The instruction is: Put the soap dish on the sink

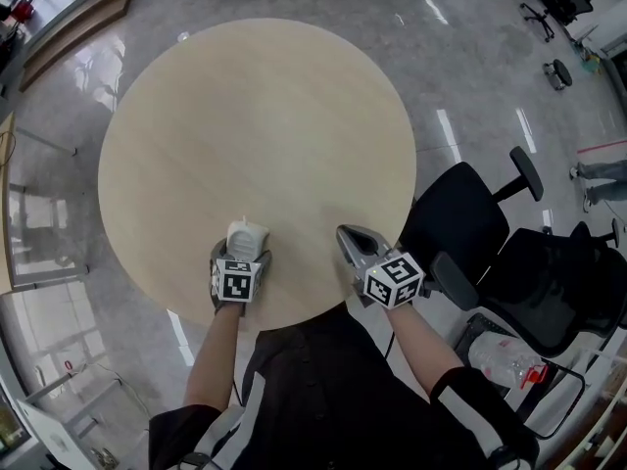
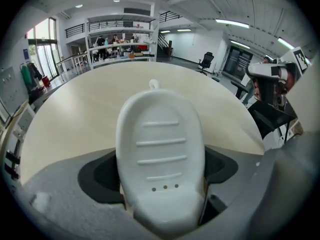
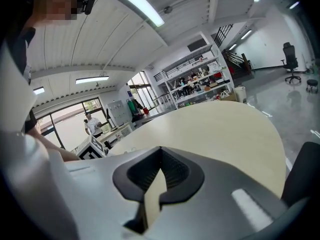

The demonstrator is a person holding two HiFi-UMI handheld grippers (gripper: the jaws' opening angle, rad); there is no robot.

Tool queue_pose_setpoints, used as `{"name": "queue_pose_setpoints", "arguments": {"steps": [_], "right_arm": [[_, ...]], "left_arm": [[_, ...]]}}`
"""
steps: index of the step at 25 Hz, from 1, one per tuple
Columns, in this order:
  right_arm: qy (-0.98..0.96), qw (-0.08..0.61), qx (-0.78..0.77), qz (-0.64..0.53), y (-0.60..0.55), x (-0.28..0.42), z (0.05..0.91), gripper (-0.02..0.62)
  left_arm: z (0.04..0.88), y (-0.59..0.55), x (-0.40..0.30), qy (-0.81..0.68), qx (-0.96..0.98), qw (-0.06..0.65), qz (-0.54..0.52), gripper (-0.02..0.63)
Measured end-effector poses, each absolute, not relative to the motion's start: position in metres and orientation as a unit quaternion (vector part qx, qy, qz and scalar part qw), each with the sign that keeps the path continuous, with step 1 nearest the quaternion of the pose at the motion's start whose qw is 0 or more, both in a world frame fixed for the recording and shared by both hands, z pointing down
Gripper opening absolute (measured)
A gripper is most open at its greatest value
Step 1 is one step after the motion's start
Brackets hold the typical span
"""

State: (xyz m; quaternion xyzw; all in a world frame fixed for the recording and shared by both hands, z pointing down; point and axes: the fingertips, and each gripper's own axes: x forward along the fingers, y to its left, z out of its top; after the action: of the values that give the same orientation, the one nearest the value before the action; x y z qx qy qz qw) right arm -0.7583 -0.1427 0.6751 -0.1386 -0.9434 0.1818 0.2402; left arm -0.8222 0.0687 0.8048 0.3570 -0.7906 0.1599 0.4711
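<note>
L gripper (image 1: 242,254) pinches white ribbed plastic soap dish (image 2: 160,149) over round beige table (image 1: 255,116); R gripper (image 1: 355,239) pressed together, empty; black office chairs (image 1: 462,213) just beside.

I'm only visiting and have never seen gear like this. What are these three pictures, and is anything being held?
There is no robot here: a person holds a two-jaw gripper in each hand. The head view comes from a camera on the person's head, looking down. The other two come from cameras riding on each gripper, looking along its jaws. The left gripper is clamped on a white soap dish at the near edge of a round pale table. The right gripper is shut with nothing in it. No sink shows in any view.
</note>
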Motion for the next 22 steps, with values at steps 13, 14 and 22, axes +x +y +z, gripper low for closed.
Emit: {"name": "queue_pose_setpoints", "arguments": {"steps": [13, 14, 22], "right_arm": [[-0.948, 0.238, -0.16, 0.136, -0.128, -0.757, 0.662, 0.006], [-0.949, 0.237, -0.159, 0.135, -0.127, -0.756, 0.662, 0.006], [-0.96, 0.207, -0.133, 0.134, -0.125, -0.748, 0.647, 0.006]], "left_arm": [[0.807, 0.054, -0.829, -0.793, 0.37, 0.455, 0.166, 0.502], [0.805, 0.054, -0.83, -0.796, 0.369, 0.451, 0.161, 0.502], [0.748, 0.066, -0.832, -0.831, 0.379, 0.399, 0.079, 0.497]]}}
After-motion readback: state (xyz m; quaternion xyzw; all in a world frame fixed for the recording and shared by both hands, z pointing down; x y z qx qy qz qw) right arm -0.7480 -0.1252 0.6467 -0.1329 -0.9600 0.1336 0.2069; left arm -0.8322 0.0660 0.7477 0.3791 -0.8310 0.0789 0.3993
